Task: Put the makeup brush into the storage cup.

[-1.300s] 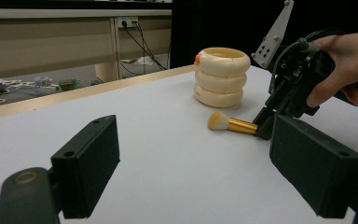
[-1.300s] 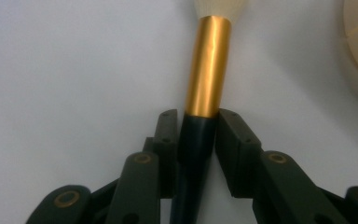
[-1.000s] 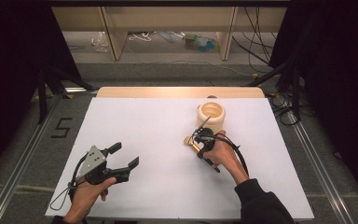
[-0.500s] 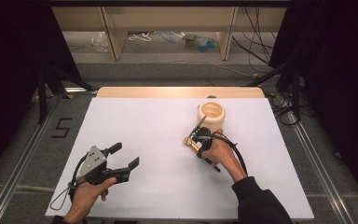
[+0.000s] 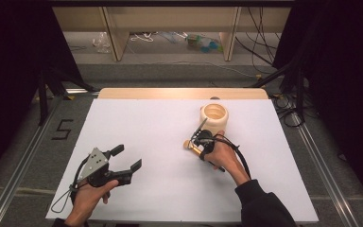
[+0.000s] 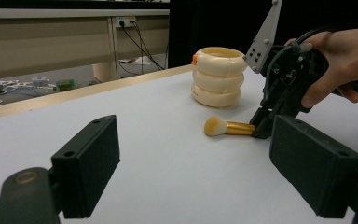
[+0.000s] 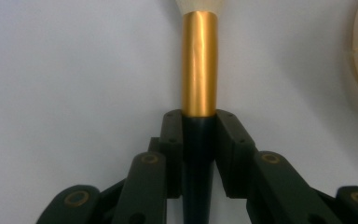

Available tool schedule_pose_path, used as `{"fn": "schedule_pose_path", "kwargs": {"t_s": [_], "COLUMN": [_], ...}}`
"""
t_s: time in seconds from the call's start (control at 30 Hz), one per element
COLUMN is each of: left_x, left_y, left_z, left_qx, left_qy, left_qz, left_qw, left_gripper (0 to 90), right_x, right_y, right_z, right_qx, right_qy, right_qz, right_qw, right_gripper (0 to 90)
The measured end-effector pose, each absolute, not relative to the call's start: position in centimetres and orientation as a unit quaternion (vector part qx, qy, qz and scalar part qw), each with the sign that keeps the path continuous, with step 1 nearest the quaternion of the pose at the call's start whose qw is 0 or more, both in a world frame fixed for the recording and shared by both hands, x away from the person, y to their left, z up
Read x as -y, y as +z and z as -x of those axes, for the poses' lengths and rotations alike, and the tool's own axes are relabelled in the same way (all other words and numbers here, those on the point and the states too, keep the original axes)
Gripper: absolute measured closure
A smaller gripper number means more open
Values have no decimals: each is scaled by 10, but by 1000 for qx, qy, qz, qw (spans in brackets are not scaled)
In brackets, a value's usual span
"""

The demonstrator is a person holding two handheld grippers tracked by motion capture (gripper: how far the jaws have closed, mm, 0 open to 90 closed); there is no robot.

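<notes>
- A makeup brush [image 7: 199, 60] is clamped by its dark handle between the closed jaws of the right gripper [image 5: 201, 142], low over the white bench [image 5: 146, 127], right of centre.
- The bristle end is pointed left and kept free of the jaws, presumably so the handle can be dropped first into the cream ribbed holder [image 5: 214, 117] just beyond.
- The left gripper [image 5: 123, 163] is held open and empty, near left, well apart.
- Open bench is left all around; the holder is stood near the far edge.

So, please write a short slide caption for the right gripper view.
Right gripper shut on the dark handle of a makeup brush, gold ferrule pointing ahead over the white table.
</notes>
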State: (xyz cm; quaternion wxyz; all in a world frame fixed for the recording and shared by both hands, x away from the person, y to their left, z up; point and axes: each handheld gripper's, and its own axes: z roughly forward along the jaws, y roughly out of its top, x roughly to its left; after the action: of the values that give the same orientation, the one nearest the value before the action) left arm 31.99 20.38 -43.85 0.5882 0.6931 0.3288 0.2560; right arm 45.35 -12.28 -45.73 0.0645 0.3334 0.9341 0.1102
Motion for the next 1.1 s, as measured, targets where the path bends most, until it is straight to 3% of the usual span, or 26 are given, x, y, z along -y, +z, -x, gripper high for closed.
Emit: {"fn": "schedule_pose_path", "kwargs": {"t_s": [0.3, 0.67, 1.1], "left_x": [-204, -204, -204], "left_y": [-438, -438, -438], "left_z": [-320, -320, -320], "left_qx": [-327, -326, -326], "left_qy": [257, 257, 258], "left_qz": [-695, -694, -694], "left_qw": [587, 588, 588], "left_gripper": [160, 160, 160], "right_x": [126, 138, 149], "right_y": [-447, -410, -397], "right_z": [-453, -452, -455], "right_qx": [-933, -904, -873], "right_qy": [143, 257, 342], "right_qz": [-325, -326, -318], "right_qw": [64, 104, 139], "right_gripper": [746, 745, 745]}}
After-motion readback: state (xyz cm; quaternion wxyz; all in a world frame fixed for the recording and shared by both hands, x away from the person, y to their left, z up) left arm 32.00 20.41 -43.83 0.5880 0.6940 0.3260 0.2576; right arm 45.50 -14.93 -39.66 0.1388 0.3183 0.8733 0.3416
